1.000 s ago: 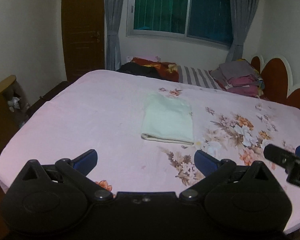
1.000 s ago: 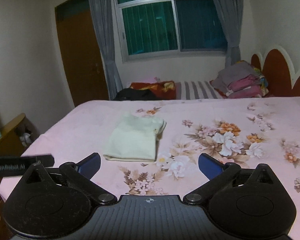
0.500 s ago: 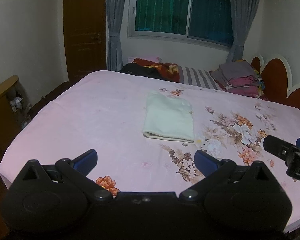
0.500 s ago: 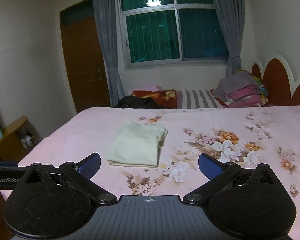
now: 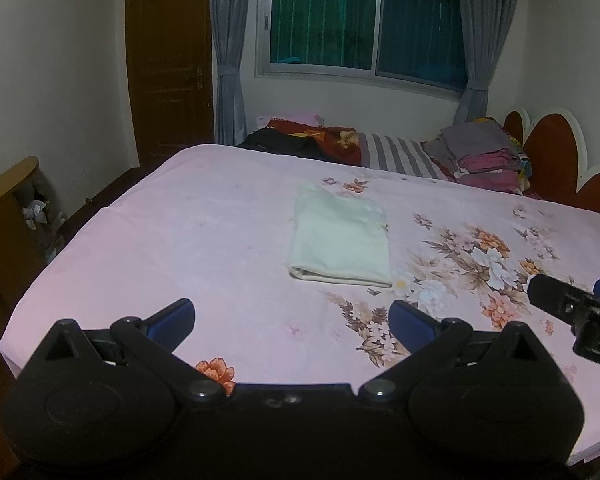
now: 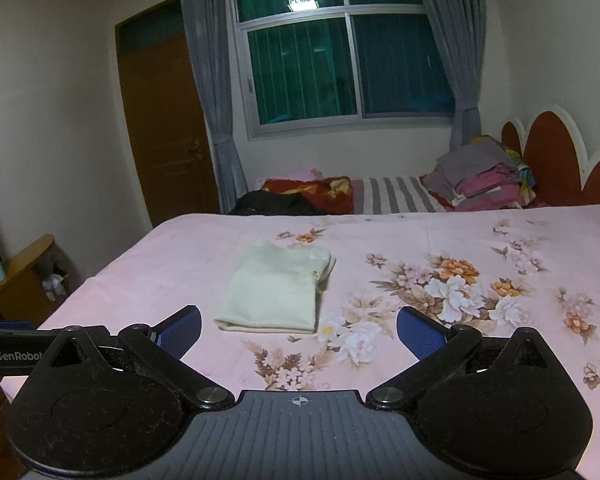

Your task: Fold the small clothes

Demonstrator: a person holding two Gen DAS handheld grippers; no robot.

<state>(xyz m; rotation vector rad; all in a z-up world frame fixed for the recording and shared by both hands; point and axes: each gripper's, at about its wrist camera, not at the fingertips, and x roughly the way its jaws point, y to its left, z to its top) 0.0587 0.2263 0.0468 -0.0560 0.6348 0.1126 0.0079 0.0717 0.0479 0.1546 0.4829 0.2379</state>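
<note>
Bedroom, dim light; bed (image 5: pixel 188 232) with pink floral sheet fills the middle of both views, window and grey curtains at upper centre, brown door at upper left.

Item 1: folded pale-green garment (image 5: pixel 342 240), also seen at (image 6: pixel 278 292). It is laid flat on the sheet, at centre frame in the left wrist view and left of centre in the right wrist view. Layers at its far right corner are seen slightly offset.

Item 2: left gripper (image 5: pixel 291 316). Fingers are spread wide, nothing is held, and it is kept above the near edge of the bed, well apart from the garment.

Item 3: right gripper (image 6: pixel 299 330). Fingers are likewise spread and empty; its tip is also glimpsed at the right edge of the left wrist view.

Item 4: stack of folded clothes (image 6: pixel 484 180) by the headboard, right of centre.

Risks, judged: the fold appears finished. If one edge alone is pinched, the layers could slide apart and the bundle be undone. If the soft sheet is caught with it, the garment could be dragged out of shape. The uneven corner could be worsened by any one-sided lift.
</note>
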